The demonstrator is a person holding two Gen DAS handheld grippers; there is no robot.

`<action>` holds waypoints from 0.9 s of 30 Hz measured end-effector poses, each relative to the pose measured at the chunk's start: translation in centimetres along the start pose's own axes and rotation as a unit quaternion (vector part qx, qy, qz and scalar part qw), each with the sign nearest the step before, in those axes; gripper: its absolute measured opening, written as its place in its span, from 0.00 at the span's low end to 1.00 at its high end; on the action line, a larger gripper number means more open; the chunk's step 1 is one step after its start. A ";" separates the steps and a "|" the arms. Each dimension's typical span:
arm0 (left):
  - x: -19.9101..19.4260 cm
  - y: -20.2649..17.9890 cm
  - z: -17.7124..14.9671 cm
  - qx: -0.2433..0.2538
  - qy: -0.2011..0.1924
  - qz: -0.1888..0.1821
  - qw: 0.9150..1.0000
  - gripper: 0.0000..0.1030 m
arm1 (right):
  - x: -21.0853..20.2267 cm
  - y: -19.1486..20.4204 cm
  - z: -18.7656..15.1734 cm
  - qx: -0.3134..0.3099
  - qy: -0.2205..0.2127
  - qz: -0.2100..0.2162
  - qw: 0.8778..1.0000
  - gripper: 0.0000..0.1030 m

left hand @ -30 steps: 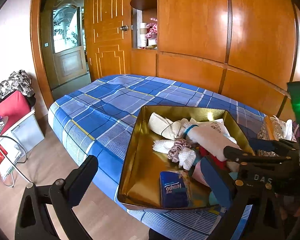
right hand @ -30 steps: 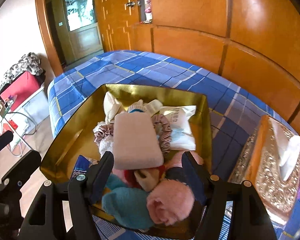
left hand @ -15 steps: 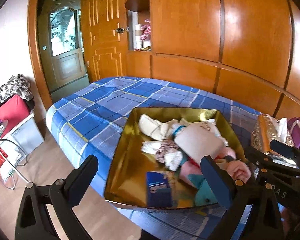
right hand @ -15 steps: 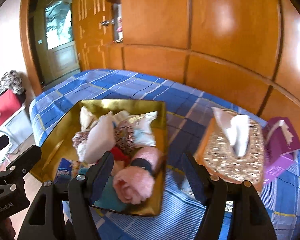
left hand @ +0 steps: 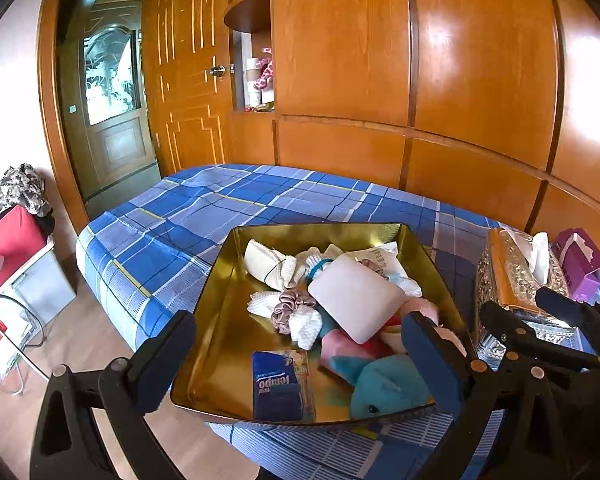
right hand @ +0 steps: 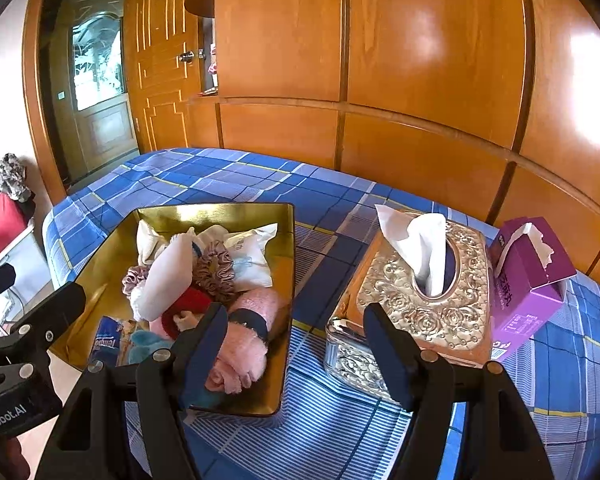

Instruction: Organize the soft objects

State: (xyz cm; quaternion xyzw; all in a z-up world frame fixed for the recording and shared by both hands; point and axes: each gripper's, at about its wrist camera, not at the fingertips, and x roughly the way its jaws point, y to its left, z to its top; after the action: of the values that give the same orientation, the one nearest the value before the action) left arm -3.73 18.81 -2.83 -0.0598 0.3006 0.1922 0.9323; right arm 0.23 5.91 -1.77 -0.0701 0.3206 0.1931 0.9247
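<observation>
My left tongs (left hand: 296,364) hang spread wide and empty over the near edge of the gold tray (left hand: 220,312); my right tongs (right hand: 296,344) are just as wide apart and hold nothing, sitting over the gap between the tray and the ornate tissue box (right hand: 420,300). The soft things are all in the tray on the bed (left hand: 220,208) — a pale pad (left hand: 356,300) on top, a scrunchie (left hand: 288,308), a pink rolled towel (right hand: 248,328), a teal plush (left hand: 388,384) and a blue tissue pack (left hand: 280,388) nearest me. I judge the heap is gathered but loose, which fits either sorting underway or sorting finished.
</observation>
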 end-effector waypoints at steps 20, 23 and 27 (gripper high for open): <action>0.3 0.2 -0.2 -0.001 0.007 0.001 1.000 1.00 | 0.0 0.0 -0.2 0.004 0.002 -0.002 1.000 0.69; 0.3 0.2 -0.2 -0.002 0.007 0.001 1.000 1.00 | 0.0 0.0 -0.2 0.004 0.002 -0.002 1.000 0.69; 0.3 0.2 -0.2 -0.002 0.007 0.001 1.000 1.00 | 0.1 0.0 -0.3 0.004 0.003 -0.002 1.000 0.69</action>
State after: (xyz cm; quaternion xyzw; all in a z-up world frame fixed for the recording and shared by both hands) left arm -3.71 19.07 -3.21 -0.0624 0.3071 0.1932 0.9298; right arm 0.12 5.86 -2.04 -0.0671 0.3241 0.1900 0.9243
